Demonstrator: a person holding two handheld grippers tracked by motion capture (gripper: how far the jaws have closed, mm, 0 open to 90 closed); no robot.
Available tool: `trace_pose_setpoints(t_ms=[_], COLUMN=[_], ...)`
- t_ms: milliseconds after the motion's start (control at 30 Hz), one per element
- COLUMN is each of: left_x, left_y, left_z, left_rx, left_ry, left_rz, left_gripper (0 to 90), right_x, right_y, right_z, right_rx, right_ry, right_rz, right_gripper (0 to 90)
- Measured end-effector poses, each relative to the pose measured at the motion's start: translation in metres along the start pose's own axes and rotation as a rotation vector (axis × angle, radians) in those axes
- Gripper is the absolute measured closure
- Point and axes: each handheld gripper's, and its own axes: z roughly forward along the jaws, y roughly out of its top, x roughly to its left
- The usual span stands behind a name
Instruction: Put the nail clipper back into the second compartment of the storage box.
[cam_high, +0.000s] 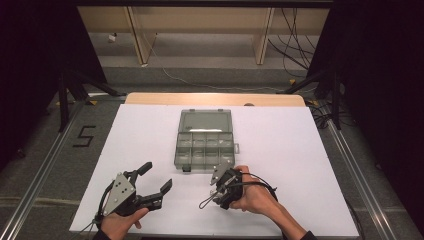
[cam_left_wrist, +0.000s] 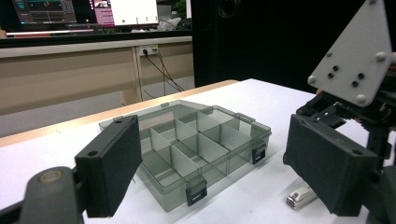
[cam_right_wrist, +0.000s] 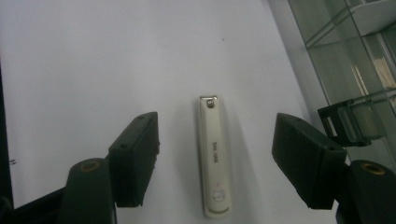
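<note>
Right gripper view: right gripper (cam_right_wrist: 215, 158) spread wide, straddling the nail clipper (cam_right_wrist: 213, 156) without touching it.

White table (cam_high: 300, 150); organiser box (cam_high: 205, 139); nail clipper (cam_right_wrist: 214, 156)

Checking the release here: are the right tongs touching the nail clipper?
Apart. The right gripper view shows the right tongs open, bare white table on both sides of the nail clipper.

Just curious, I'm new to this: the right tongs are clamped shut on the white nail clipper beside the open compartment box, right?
Not quite. In the right gripper view the right tongs stand open, apart from the white nail clipper, which lies flat on the table between them. The compartment box is indeed open.
</note>
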Motion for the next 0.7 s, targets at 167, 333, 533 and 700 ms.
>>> trace_pose_setpoints(t_ms=[167,333,533,700], left_x=[0.000,0.000,0.001,0.001], left_y=[-0.001,0.000,0.000,0.000], left_z=[0.001,0.001,0.000,0.000], left_rx=[-0.012,-0.009,0.001,0.000], left_ry=[-0.004,-0.003,0.000,0.000], left_rz=[-0.003,0.000,0.001,0.000], left_gripper=[17.8,17.8,17.8,17.8], right_x=[-0.004,-0.004,-0.004,-0.007], right_y=[0.003,0.007,0.011,0.012], right_z=[0.004,0.009,0.012,0.016], right_rx=[0.042,0.074,0.100,0.124], right_ry=[0.016,0.029,0.044,0.067], right_rz=[-0.019,-0.045,-0.060,-0.043], right_gripper=[41.7,48.3,58.9,65.2])
